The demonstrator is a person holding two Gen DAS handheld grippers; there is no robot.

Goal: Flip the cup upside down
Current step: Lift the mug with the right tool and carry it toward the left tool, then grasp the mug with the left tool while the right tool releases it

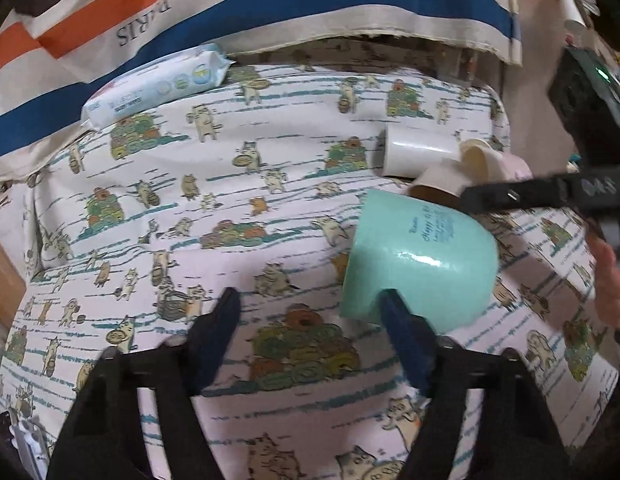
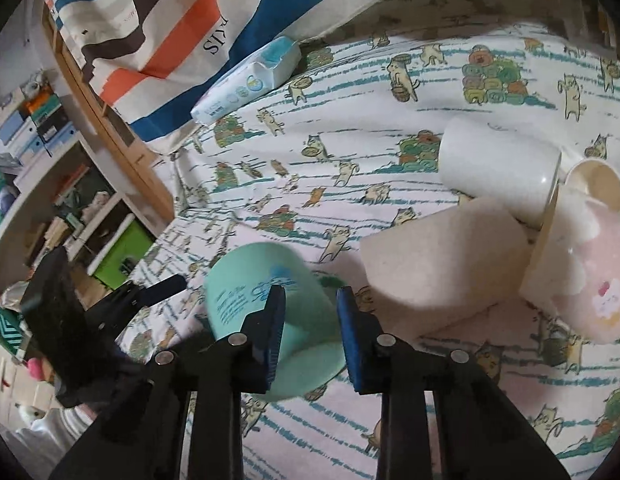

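Observation:
A mint-green cup (image 1: 422,264) with blue writing is tilted over the cat-print cloth, its rounded base up and to the right. In the right wrist view the cup (image 2: 265,312) sits between the blue pads of my right gripper (image 2: 310,336), whose jaws stand on either side of its wall. My left gripper (image 1: 314,312) is open; its right fingertip (image 1: 394,308) is in front of the cup's rim, its left one over bare cloth. The right gripper's black body (image 1: 522,196) shows beyond the cup in the left wrist view.
Three other cups lie on their sides close together: a white one (image 2: 498,168), a beige one (image 2: 442,272) and a pink one (image 2: 582,264). A pack of wet wipes (image 1: 157,84) lies at the back by a striped bag (image 1: 229,4). Shelves stand left of the table (image 2: 69,184).

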